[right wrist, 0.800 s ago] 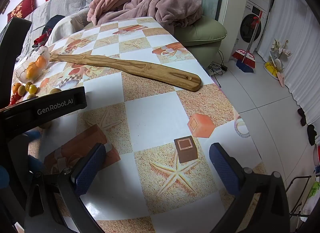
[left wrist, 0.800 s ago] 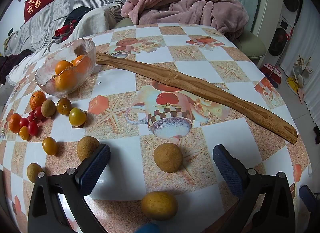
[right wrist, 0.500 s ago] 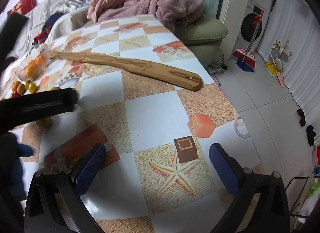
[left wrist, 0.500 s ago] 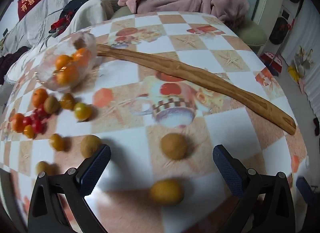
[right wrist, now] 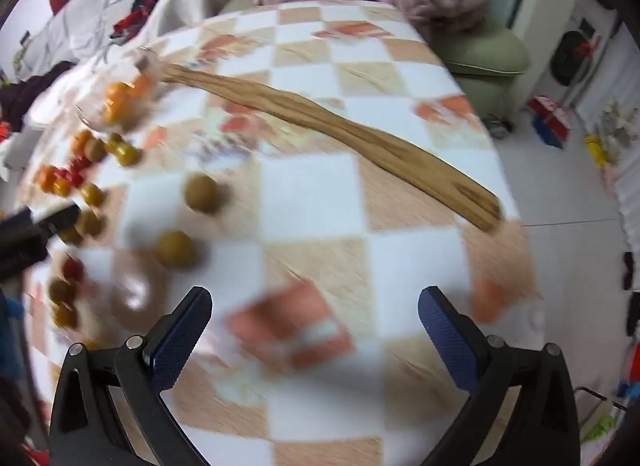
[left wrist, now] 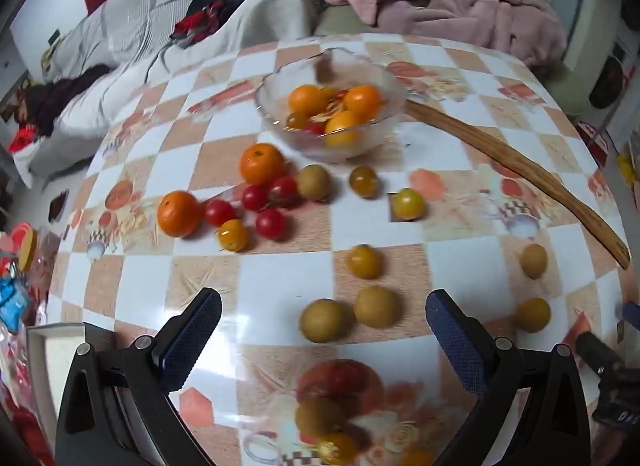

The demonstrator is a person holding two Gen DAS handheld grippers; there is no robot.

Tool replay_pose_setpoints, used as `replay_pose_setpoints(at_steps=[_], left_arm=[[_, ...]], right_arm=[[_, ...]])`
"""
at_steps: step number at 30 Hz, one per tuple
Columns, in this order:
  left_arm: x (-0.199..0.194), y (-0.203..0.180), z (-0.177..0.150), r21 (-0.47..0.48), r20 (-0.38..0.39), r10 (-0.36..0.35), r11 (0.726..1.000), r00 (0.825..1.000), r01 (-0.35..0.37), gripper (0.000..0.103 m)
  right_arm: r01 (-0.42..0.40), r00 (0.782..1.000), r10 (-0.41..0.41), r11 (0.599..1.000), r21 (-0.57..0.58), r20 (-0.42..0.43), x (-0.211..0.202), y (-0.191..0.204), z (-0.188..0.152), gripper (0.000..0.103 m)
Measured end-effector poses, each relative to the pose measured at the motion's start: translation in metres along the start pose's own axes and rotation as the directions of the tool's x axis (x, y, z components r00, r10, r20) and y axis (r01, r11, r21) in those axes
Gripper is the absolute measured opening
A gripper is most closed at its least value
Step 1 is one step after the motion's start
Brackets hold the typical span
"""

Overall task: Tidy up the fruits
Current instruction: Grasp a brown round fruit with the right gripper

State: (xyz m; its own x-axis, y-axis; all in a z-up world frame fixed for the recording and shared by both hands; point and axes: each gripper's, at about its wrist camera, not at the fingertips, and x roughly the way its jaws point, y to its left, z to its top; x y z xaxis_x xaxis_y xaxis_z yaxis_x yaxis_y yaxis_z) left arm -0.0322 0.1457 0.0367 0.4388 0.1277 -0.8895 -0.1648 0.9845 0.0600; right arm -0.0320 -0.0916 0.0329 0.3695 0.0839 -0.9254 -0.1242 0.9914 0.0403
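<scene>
Left gripper [left wrist: 322, 340] and right gripper [right wrist: 314, 332]: jaws wide, holding nothing. Clear glass bowl [left wrist: 276, 83] at 12 o'clock; long wooden paddle [left wrist: 516, 163] toward 2, ending near the checkered tabletop [left wrist: 276, 282] edge.

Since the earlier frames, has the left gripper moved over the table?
Yes. The left gripper has swung left: the glass bowl, earlier at the view's left edge, now sits near centre, and the wooden stick is pushed right.

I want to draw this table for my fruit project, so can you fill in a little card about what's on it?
surface: round table with checkered cloth
bowl: glass bowl holding oranges
loose fruit: two oranges, red cherry tomatoes, yellow tomatoes, brown round fruits
other: long wooden stick
left claw: open, empty
right claw: open, empty
</scene>
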Motion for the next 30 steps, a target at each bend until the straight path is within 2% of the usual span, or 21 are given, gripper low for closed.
replay_pose_setpoints(at_steps=[8,10,11,13,15,18,19,20,22,23,24,25,26,30], left_arm=[[0.017,-0.002,0.0,0.036,-0.046,-0.011,0.999,0.999,0.013,0.103],[0.02,-0.003,0.001,0.032,-0.054,-0.013,0.999,0.998,0.015,0.089],[0.023,-0.004,0.001,0.031,-0.069,-0.016,0.999,0.997,0.018,0.085],[0.03,-0.003,0.0,0.023,-0.101,-0.016,1.0,0.995,0.019,0.081],[0.03,-0.003,-0.001,0.007,-0.097,-0.02,1.0,0.995,0.021,0.08],[0.028,-0.006,-0.001,0.005,-0.096,-0.052,0.999,0.994,0.053,0.063],[0.027,-0.008,-0.001,0.011,-0.094,-0.06,0.998,0.994,0.061,0.055],[0.026,-0.011,-0.002,0.019,-0.093,-0.069,0.997,0.993,0.072,0.053],[0.025,-0.014,-0.001,0.024,-0.092,-0.067,0.997,0.994,0.069,0.05],[0.025,-0.013,-0.002,0.015,-0.093,-0.077,0.997,0.993,0.079,0.047],[0.024,-0.012,-0.001,0.007,-0.09,-0.088,0.996,0.992,0.089,0.018],[0.023,-0.012,-0.001,0.009,-0.092,-0.096,0.995,0.991,0.097,0.003],[0.023,-0.011,0.0,0.002,-0.105,-0.121,0.993,0.987,0.121,0.003],[0.02,-0.007,-0.002,-0.011,-0.095,-0.15,0.989,0.984,0.149,0.003]], right_arm=[[-0.073,0.997,0.071,0.997,-0.039,-0.043,0.02,0.035,0.041,0.103],[-0.072,0.996,0.068,0.996,-0.057,-0.059,0.028,0.041,0.046,0.102],[-0.074,0.995,0.07,0.995,-0.061,-0.065,0.03,0.042,0.047,0.101],[-0.084,0.993,0.078,0.994,-0.068,-0.089,0.036,0.044,0.051,0.09],[-0.088,0.99,0.079,0.993,-0.077,-0.114,0.042,0.047,0.053,0.083],[-0.063,0.993,0.051,0.991,-0.116,-0.107,0.043,0.055,0.056,0.071],[-0.056,0.994,0.042,0.99,-0.126,-0.104,0.042,0.057,0.057,0.063],[-0.05,0.994,0.037,0.99,-0.135,-0.099,0.041,0.058,0.058,0.057],[-0.064,0.994,0.051,0.988,-0.138,-0.096,0.04,0.059,0.059,0.026],[-0.085,0.992,0.072,0.988,-0.126,-0.103,0.039,0.058,0.06,0.026],[-0.107,0.989,0.096,0.989,-0.106,-0.111,0.039,0.055,0.061,0.026],[-0.128,0.987,0.118,0.988,-0.09,-0.113,0.038,0.054,0.061,0.026],[-0.156,0.983,0.147,0.985,-0.069,-0.113,0.036,0.051,0.06,0.026],[-0.17,0.982,0.163,0.983,-0.066,-0.099,0.027,0.051,0.055,0.026]])
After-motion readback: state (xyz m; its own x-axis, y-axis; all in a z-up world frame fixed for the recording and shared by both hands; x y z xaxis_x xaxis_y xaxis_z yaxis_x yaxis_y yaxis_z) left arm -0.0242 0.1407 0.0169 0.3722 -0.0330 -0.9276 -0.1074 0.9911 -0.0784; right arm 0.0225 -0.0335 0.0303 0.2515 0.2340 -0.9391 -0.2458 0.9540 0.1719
